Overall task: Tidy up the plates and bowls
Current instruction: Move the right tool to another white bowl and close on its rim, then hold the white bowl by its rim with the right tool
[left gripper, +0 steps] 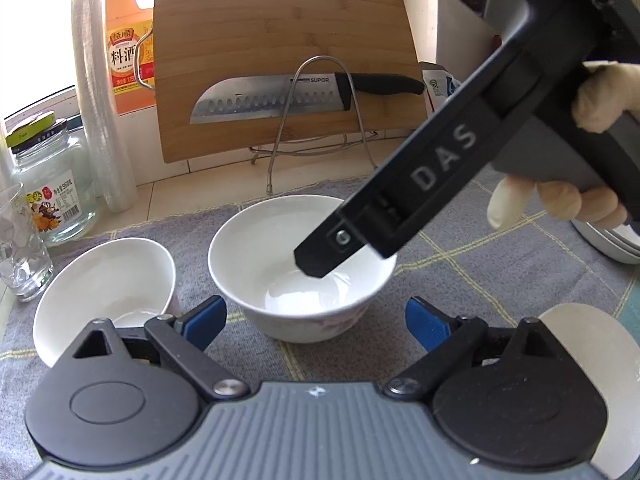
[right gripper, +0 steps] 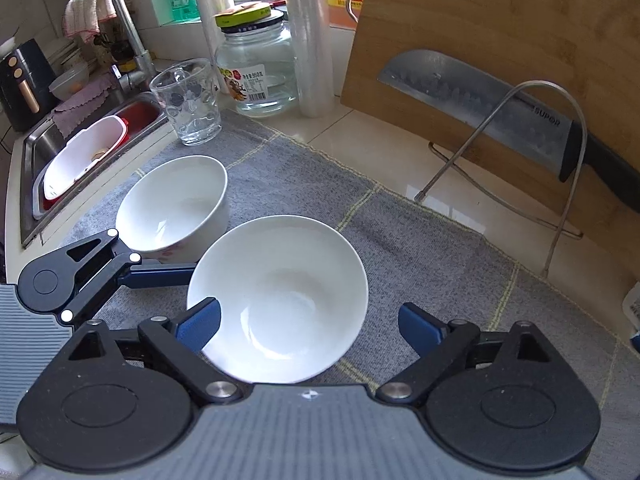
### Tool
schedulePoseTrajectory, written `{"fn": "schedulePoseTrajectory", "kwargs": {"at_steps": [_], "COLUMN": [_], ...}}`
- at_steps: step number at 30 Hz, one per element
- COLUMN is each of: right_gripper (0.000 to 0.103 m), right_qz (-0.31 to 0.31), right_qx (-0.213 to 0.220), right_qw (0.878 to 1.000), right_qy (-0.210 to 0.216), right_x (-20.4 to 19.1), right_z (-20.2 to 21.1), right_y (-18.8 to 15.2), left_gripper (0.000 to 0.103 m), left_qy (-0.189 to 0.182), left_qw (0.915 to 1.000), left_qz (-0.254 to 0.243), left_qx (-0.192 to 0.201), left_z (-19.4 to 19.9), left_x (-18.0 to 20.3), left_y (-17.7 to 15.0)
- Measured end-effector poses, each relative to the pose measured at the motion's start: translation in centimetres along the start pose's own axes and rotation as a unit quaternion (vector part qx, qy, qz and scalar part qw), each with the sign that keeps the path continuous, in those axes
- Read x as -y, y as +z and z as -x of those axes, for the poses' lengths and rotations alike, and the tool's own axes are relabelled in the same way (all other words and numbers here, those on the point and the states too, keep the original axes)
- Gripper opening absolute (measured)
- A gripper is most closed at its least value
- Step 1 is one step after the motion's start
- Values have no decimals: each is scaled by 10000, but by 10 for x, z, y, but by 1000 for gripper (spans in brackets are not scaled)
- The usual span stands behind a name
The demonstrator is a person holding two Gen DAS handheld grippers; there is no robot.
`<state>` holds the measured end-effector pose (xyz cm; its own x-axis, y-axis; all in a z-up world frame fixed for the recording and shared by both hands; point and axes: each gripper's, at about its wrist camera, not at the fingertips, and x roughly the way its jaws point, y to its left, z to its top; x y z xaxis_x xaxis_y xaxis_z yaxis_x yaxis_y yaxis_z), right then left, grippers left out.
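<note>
A kitchen counter beside a steel sink (right gripper: 30,148) carries a grey checked cloth (right gripper: 304,184). On this cloth, 2 round white ceramic bowls stand close together, both upright. The nearer bowl (right gripper: 280,300) lies between the blue pads of the right gripper (right gripper: 308,322); the jaws stand wide, the left pad at the rim, and whether it touches cannot be told. The farther bowl (right gripper: 176,208) stands toward the sink. The left gripper (left gripper: 316,322) hovers with jaws wide and nothing between them, short of the nearer bowl. A clear drinking glass (right gripper: 188,102) and a lidded glass jar (right gripper: 258,72) stand behind. A bamboo cutting board (left gripper: 280,56) leans on a wire rack (left gripper: 320,120) holding 1 steel knife (left gripper: 280,98).
</note>
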<state>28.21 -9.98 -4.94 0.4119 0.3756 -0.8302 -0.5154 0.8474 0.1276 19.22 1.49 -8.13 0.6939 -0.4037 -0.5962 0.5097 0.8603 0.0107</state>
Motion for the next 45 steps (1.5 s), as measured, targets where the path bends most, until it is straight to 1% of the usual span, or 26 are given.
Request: {"fn": "schedulePoseTrajectory", "kwargs": {"at_steps": [2, 4, 8, 15, 19, 27, 32, 37, 45], "right_gripper": [95, 90, 89, 80, 77, 76, 75, 75, 75], "right_qz": [-28, -34, -28, -111, -213, -267, -339, -372, -360], "right_qx": [-20, -32, -59, -96, -109, -91, -112, -153, -179], "right_qw": [10000, 9998, 9997, 9992, 9989, 9986, 9979, 9975, 9975], "right_qy": [68, 167, 228, 362, 414, 450, 545, 579, 576], "right_x": [1, 2, 3, 8, 12, 15, 17, 19, 18], "right_z": [-4, -7, -12, -16, -18, -19, -22, -21, -22], "right_y": [2, 4, 8, 11, 11, 14, 15, 15, 16], "left_gripper": [96, 96, 96, 95, 94, 94, 94, 90, 90], "left_qy": [-7, 17, -5, -16, -11, -17, -6, 46, 46], "left_qw": [10000, 10000, 10000, 10000, 10000, 10000, 10000, 10000, 10000], "left_qz": [1, 4, 34, 46, 38, 45, 39, 43, 48], "left_qx": [23, 36, 27, 39, 42, 49, 55, 63, 73], "left_z": [0, -1, -3, -6, -6, -7, -8, -8, -9], "left_x": [0, 0, -2, -5, -6, -7, -8, -8, -9], "left_y": [0, 1, 1, 3, 3, 3, 3, 4, 4]}}
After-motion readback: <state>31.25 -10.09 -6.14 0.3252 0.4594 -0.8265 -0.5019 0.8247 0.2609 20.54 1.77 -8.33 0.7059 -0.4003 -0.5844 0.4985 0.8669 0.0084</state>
